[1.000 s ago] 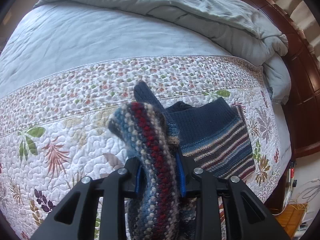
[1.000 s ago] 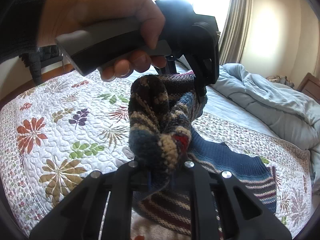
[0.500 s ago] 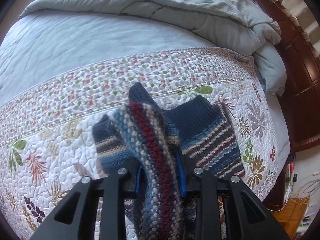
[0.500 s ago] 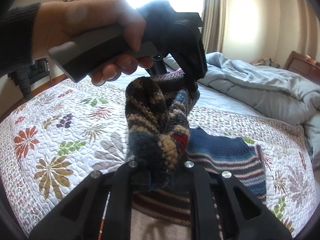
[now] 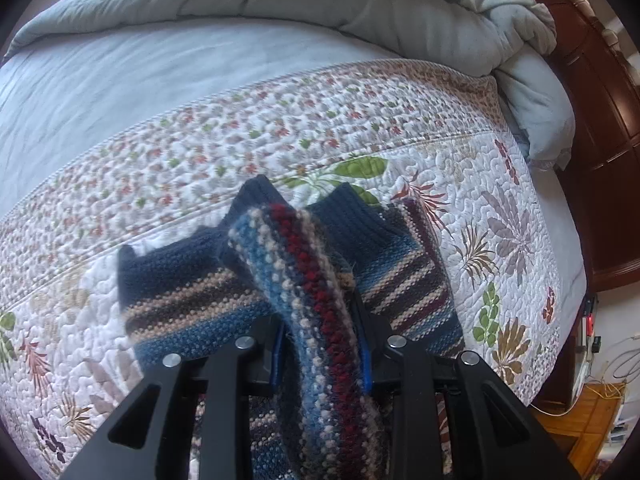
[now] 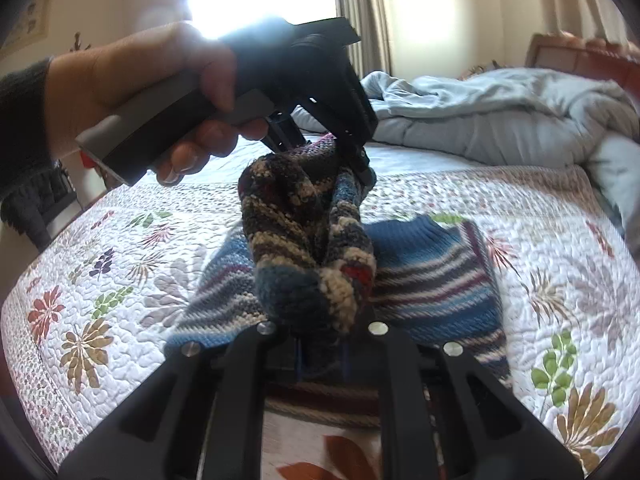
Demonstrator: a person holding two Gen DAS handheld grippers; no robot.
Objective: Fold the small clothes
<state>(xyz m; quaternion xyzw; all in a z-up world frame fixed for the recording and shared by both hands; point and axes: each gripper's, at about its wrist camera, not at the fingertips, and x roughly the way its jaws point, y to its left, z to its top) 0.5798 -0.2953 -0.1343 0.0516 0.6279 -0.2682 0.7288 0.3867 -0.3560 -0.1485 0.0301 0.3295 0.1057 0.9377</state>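
A small striped knit sweater [image 5: 404,280], navy, blue, cream and dark red, lies partly on the floral quilt [image 5: 280,140]. My left gripper [image 5: 320,340] is shut on a bunched fold of it. My right gripper [image 6: 320,344] is shut on the other end of the same lifted fold of the sweater [image 6: 312,248]. The rest of the sweater spreads flat below on the quilt [image 6: 100,280]. In the right wrist view the left gripper [image 6: 356,164] is held by a hand just above and beyond the fold.
A rumpled grey-blue duvet [image 5: 360,12] is piled at the far side of the bed, also in the right wrist view [image 6: 500,112]. A dark wooden bed frame [image 5: 608,120] runs along the right. Floor with cables [image 5: 600,380] lies beyond the bed's edge.
Both grippers have carried the held fold forward over the sweater. More of the sweater now lies spread on the quilt beneath, to the left as well as the right.
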